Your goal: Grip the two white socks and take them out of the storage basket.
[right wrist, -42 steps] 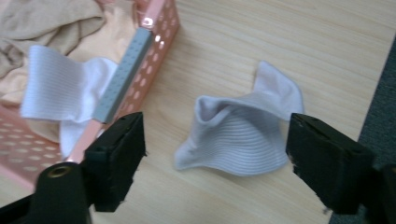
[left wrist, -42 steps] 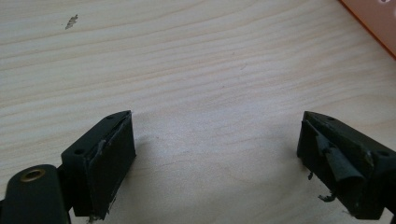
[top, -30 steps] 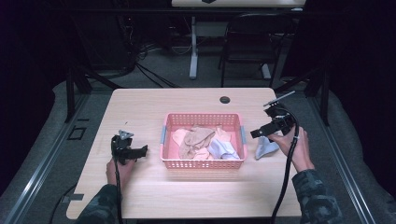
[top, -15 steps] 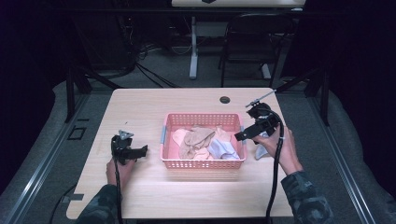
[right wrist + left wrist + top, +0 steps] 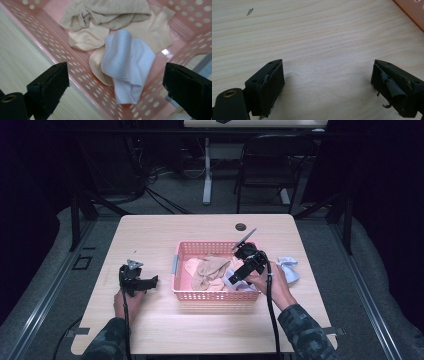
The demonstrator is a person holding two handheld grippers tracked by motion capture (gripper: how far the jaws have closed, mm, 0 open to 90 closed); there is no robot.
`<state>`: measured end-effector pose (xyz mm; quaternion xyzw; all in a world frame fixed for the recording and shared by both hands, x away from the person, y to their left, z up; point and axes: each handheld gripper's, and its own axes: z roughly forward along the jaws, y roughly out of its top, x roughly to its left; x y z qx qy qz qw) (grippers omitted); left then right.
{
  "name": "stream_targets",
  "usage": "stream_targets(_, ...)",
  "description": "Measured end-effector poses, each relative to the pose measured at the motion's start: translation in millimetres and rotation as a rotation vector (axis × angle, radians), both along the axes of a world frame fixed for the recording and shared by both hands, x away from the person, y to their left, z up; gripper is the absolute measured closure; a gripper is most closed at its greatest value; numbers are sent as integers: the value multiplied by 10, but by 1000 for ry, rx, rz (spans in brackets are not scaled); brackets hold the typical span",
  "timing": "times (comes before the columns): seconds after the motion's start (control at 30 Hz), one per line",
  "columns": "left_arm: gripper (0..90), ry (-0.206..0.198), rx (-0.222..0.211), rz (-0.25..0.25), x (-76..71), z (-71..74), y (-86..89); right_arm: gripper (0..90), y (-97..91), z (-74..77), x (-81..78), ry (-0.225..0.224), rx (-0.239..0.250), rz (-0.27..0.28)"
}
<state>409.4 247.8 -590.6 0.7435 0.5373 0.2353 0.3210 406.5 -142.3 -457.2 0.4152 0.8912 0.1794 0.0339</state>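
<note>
The table point(image 5: 165, 330) was a pale wood-grain top with rounded corners, set in a dim room on grey floor covering. A small dark round grommet point(image 5: 241, 226) sat near its far edge. Beyond the table stood a dark folding chair point(image 5: 262, 175) and the white leg of another desk point(image 5: 207, 170), with black cables point(image 5: 160, 195) trailing across the floor to the left of that leg. In the left gripper view the grain ran in long bands across the wood, with one small dark fleck point(image 5: 250, 11) at the upper left.

A pink perforated basket point(image 5: 216, 295) stood on the table, right of centre. It held beige and tan socks point(image 5: 207, 270) and a pale blue-white sock point(image 5: 126, 62), which lay against the near wall in the right gripper view, its ribbed cuff folded over. Another pale blue sock point(image 5: 288, 267) lay on the table just beside the basket's right side.

The left gripper point(image 5: 150, 282) rested low at the table's left part, well apart from the basket, jaws spread wide over bare wood (their pads looked frayed). The right gripper point(image 5: 235, 279) hung over the basket's right end, tilted down toward the blue-white sock, jaws parted wide and grasping nothing.
</note>
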Motion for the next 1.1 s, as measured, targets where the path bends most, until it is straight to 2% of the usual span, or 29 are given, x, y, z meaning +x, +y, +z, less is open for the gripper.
stream_targets(0.07,112,0,0,0,0,0,0,117,46,-80,34,20,-24,5)
stream_targets(0.2,112,0,0,0,0,0,0,171,96,-206,85,33,-39,-5)
stream_targets(0.27,112,0,0,0,0,0,0,200,97,-226,103,45,-56,2)
stream_targets(0.3,112,0,0,0,0,0,0,272,104,-279,122,47,-55,-14)
stream_targets(0.37,112,0,0,0,0,0,0,293,97,-294,139,51,-71,-9)
stream_targets(0.43,112,0,0,0,0,0,0,371,88,-367,176,80,-70,-26)
stream_targets(0.57,112,0,0,-1,0,0,0,450,85,-433,195,91,-81,-25)
stream_targets(0.6,112,0,0,-1,0,0,0,512,85,-469,203,100,-88,-30)
stream_targets(0.67,112,1,0,-2,0,1,1,617,77,-485,215,118,-96,-25)
stream_targets(0.7,112,1,0,-2,0,1,1,617,77,-485,215,118,-96,-25)
stream_targets(0.73,112,1,0,-2,0,1,1,667,71,-494,221,113,-102,-22)
stream_targets(0.77,112,1,0,-1,0,0,1,754,60,-498,222,115,-91,-27)
stream_targets(0.93,112,0,0,-1,0,0,0,805,52,-447,219,122,-84,-23)
stream_targets(1.1,112,0,0,-1,0,0,0,810,42,-314,200,94,-66,-21)
